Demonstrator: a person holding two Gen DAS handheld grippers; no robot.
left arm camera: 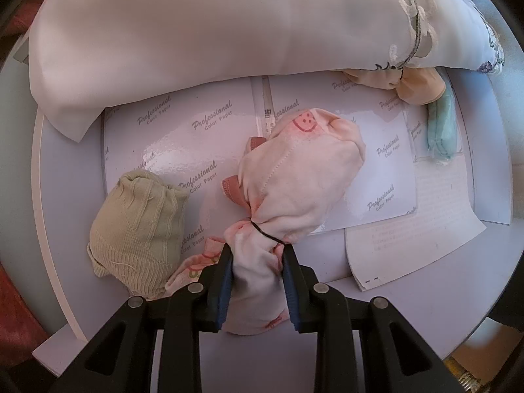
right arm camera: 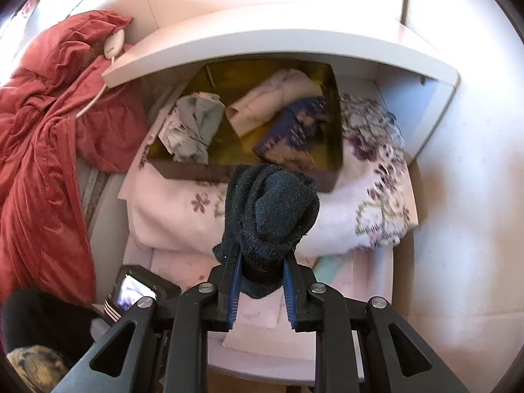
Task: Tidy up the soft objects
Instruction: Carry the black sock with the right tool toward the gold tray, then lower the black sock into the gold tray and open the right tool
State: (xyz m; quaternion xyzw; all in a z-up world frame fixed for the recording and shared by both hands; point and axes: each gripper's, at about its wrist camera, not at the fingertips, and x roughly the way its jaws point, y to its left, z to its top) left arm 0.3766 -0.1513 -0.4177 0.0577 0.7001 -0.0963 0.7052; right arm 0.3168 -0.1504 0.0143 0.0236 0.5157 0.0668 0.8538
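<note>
In the left wrist view my left gripper (left arm camera: 257,262) is shut on the tied end of a pale pink cloth bundle (left arm camera: 301,177) with a smiley print, bound by a black band. The bundle lies on glossy paper sheets (left arm camera: 183,137). A beige-green rolled sock (left arm camera: 140,232) lies just left of the fingers. In the right wrist view my right gripper (right arm camera: 262,271) is shut on a dark teal rolled sock (right arm camera: 271,209), held above a floral folded cloth (right arm camera: 370,196). Beyond it a shallow brown box (right arm camera: 183,167) holds a grey bundle (right arm camera: 193,124), a cream bundle (right arm camera: 271,98) and a blue patterned bundle (right arm camera: 294,131).
A large white folded cloth (left arm camera: 196,32) fills the back of the drawer in the left view, with a peach bundle (left arm camera: 416,85) and a mint bundle (left arm camera: 442,131) at right. In the right view a red quilt (right arm camera: 49,131) lies left, a white shelf edge (right arm camera: 278,42) overhangs the box.
</note>
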